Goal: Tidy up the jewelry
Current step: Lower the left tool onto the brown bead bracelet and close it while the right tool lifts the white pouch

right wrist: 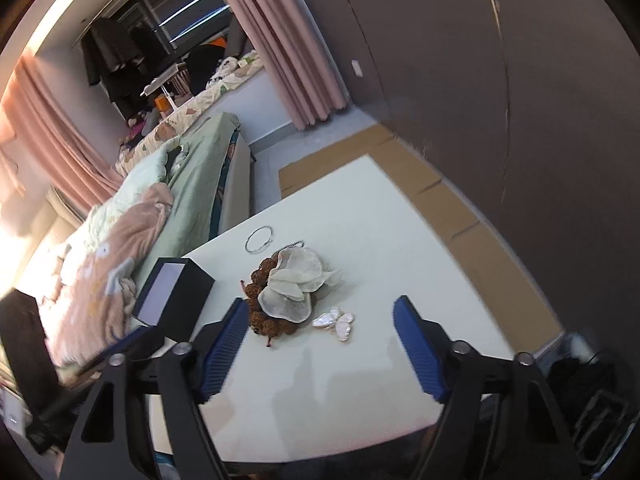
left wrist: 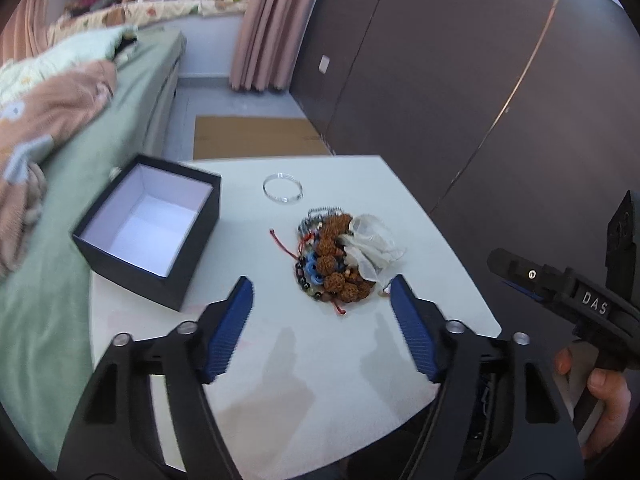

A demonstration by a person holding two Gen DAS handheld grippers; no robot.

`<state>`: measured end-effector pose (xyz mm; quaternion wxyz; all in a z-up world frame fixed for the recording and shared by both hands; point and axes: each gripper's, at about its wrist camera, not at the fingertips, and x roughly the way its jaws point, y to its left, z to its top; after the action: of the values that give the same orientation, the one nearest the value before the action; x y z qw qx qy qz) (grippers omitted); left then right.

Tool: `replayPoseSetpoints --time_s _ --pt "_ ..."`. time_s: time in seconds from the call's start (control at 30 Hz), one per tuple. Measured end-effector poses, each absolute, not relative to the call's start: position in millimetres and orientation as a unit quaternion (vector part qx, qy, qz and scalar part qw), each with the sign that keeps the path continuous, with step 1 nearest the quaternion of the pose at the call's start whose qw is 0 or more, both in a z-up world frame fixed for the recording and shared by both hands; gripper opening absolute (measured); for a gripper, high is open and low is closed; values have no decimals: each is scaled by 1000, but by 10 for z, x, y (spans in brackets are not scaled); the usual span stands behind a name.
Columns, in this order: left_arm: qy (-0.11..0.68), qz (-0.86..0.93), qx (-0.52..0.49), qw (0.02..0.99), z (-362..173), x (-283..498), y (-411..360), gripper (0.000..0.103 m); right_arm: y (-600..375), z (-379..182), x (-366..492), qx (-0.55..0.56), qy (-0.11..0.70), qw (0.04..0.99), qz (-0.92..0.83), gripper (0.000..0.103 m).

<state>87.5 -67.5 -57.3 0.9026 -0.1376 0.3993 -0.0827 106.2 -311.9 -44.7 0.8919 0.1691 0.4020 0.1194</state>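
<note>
A pile of jewelry lies mid-table: brown seed-bead bracelets, blue and dark beads, red cord, a chain and a sheer white pouch. A clear bangle rests behind it. An open black box with a white lining stands to the left. My left gripper hovers open just short of the pile, nothing between its blue pads. In the right wrist view, my right gripper is open above the table, with the pile and a white butterfly ornament in front of it. The box sits left, the bangle behind.
The white table stands beside a bed with green sheets and a pink blanket on the left. Dark wardrobe doors rise at the right. Flat cardboard lies on the floor beyond the table. A hand holds the other gripper's handle at right.
</note>
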Motion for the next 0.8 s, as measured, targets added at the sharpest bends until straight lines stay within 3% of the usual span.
replayPoseSetpoints --time_s 0.2,0.37,0.6,0.67,0.73,0.8 --pt "414 -82 -152 894 -771 1109 -710 61 -3058 -701 1410 235 429 862 136 63" --pt "432 -84 -168 882 -947 1303 -724 46 -2889 -888 1687 251 455 844 134 56" --pt "440 -81 -207 870 -1088 1500 -626 42 -2702 -1138 1998 256 483 830 112 55" --pt "439 -80 -210 870 -1113 1528 -633 42 -2648 -1256 2062 260 501 819 106 44" --pt "439 -84 -202 872 -1130 1559 -669 42 -2637 -1326 2085 270 511 808 112 20" --pt "445 -88 -192 870 -1156 1603 -716 42 -2645 -1307 2058 277 505 810 113 4"
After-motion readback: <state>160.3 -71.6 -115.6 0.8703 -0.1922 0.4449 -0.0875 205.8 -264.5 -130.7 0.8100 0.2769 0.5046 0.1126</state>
